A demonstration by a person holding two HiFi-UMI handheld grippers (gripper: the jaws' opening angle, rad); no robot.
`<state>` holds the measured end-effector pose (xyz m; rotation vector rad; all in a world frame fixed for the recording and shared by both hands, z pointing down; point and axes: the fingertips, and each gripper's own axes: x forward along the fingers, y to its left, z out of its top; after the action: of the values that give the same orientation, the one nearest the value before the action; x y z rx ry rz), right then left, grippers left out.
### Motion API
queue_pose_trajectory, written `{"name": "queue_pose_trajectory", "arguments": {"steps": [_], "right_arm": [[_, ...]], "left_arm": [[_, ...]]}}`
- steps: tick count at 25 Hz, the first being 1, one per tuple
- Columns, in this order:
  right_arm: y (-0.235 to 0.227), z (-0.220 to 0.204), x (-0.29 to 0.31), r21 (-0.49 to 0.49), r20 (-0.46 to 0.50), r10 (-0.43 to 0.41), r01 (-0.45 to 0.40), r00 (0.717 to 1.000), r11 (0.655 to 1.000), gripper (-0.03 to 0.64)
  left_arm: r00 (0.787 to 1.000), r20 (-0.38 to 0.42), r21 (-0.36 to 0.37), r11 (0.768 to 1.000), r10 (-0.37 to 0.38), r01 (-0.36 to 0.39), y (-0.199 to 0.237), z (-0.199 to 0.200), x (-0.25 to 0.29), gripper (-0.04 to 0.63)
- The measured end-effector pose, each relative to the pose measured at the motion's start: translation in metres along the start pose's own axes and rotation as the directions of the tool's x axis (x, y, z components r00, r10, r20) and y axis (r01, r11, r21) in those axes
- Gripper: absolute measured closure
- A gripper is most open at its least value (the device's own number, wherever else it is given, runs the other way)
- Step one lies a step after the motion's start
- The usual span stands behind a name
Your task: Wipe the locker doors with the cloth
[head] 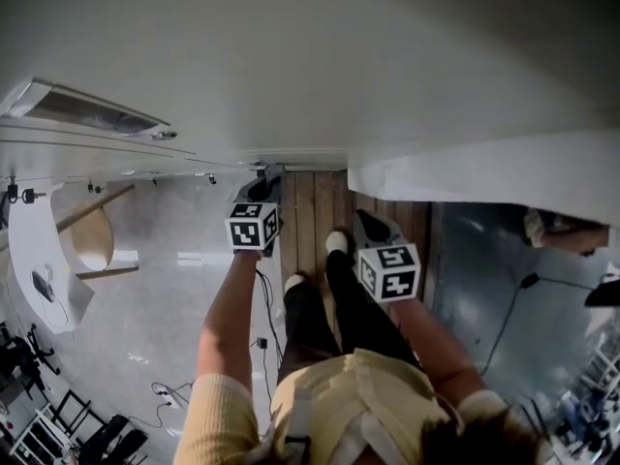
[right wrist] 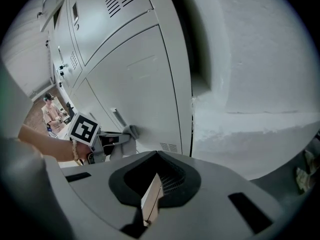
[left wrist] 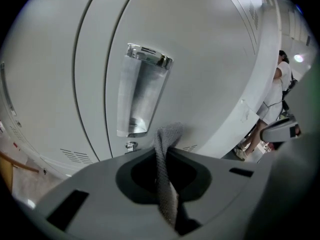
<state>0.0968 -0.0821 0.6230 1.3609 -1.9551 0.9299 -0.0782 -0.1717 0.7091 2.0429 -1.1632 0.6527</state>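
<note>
Grey cloth: pinched in the left hand-held gripper, free end touching the locker door just below its metal handle.
Left jaws: clamped on the cloth.
Right hand-held gripper: jaws closed together, nothing between them; off to the handle's right, clear of the door.
Door: pale grey, shut.

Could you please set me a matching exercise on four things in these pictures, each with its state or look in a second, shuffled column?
Things:
1. cloth
2. right gripper
3. handle recess
4. floor strip under the feet

States:
A. shiny metal, set into the locker door
B. jaws together, nothing between them
C. grey, pinched in the left gripper
D. brown wooden planks

Pairs: 1-C, 2-B, 3-A, 4-D.
</note>
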Motion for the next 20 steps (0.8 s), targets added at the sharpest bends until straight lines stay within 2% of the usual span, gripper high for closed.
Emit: {"name": "queue_pose_trajectory", "arguments": {"steps": [12, 20], "right_arm": [[-0.003, -0.007, 0.017, 0.049, 0.020, -0.016, 0.015, 1.000, 0.999, 0.614], [-0.004, -0.018, 0.021, 0.077, 0.017, -0.024, 0.023, 1.000, 0.997, 0.614]], "left_arm": [[0.997, -0.013, 0.067, 0.995, -0.071, 0.071, -0.026, 0.006, 0.015, 0.579], [0.988, -0.060, 0.168, 0.975, -0.139, 0.148, -0.054, 0.005, 0.031, 0.580]]}}
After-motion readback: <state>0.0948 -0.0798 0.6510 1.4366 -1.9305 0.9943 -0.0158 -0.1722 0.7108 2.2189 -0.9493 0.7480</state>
